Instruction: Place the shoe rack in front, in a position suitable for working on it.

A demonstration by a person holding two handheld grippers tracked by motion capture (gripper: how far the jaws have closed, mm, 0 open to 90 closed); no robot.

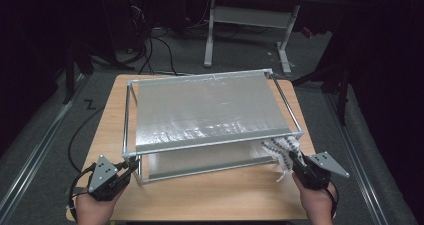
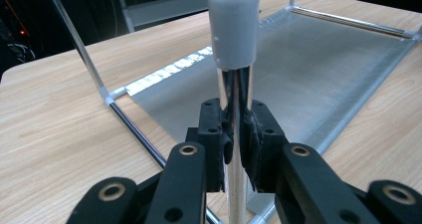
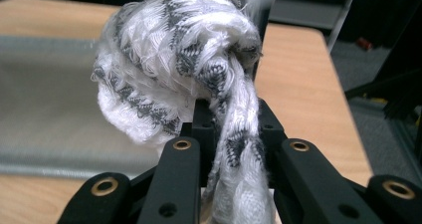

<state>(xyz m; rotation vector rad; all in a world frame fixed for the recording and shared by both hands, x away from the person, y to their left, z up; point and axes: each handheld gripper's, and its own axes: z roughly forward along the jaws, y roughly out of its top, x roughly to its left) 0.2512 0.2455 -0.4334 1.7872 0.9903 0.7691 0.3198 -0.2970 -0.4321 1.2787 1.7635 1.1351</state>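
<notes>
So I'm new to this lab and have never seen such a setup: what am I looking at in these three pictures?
A person holds a two-jaw tool in each hand. The high view looks down on a wooden table bearing a two-level metal rack. The other two pictures come from cameras riding on each tool. The left gripper is clamped on the rack's upright corner post. The right gripper pinches a white and grey knitted cloth at the rack's near right corner.

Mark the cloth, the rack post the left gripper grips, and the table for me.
cloth (image 3: 174, 59), right gripper view, its bunched top.
rack post (image 2: 237, 149), left gripper view, shiny tube between the jaws.
table (image 1: 210, 195), high view, bare wood in front.
</notes>
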